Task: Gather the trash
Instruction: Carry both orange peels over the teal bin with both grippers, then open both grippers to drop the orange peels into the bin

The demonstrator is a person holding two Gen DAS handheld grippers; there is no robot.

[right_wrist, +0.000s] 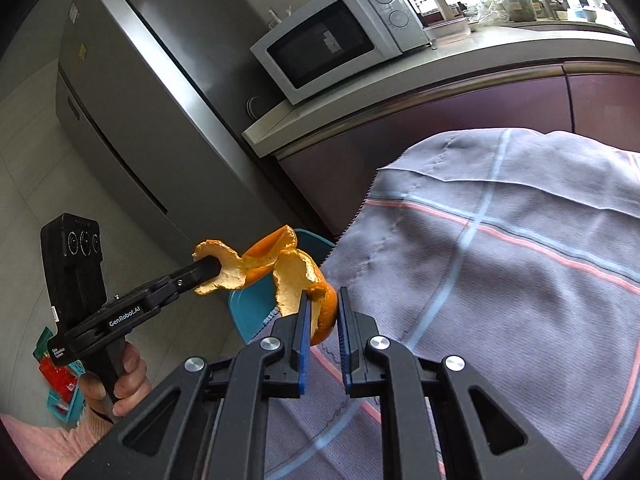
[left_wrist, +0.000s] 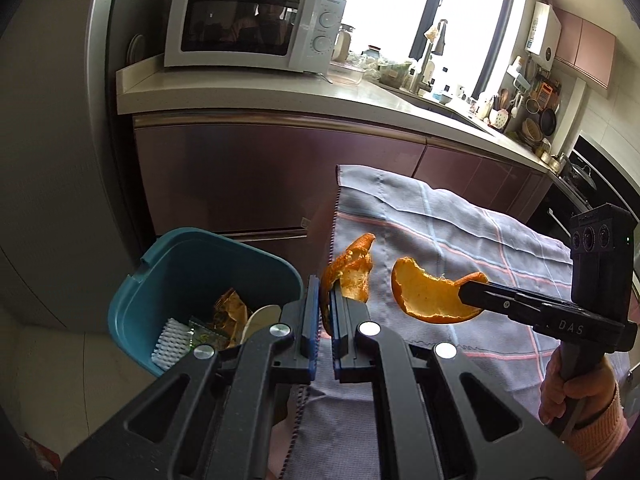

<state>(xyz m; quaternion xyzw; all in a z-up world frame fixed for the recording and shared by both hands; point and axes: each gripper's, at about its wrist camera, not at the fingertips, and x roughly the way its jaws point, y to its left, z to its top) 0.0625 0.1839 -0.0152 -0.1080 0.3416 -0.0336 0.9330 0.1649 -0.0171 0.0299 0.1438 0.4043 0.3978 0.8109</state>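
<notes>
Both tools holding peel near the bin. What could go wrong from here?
1. The left tool pinches only an edge of its orange peel; it may slip and drop onto the cloth rather than into the teal bin.
2. The right tool holds its peel over the cloth, short of the bin; releasing here would likely miss.
3. The two peels hang close together in the right wrist view, so they could snag.

Left tongs [left_wrist: 326, 300] clamped tight, angled downward. Right tongs [right_wrist: 324, 312] likewise clamped. A hand [left_wrist: 560, 384] grips each handle.
</notes>
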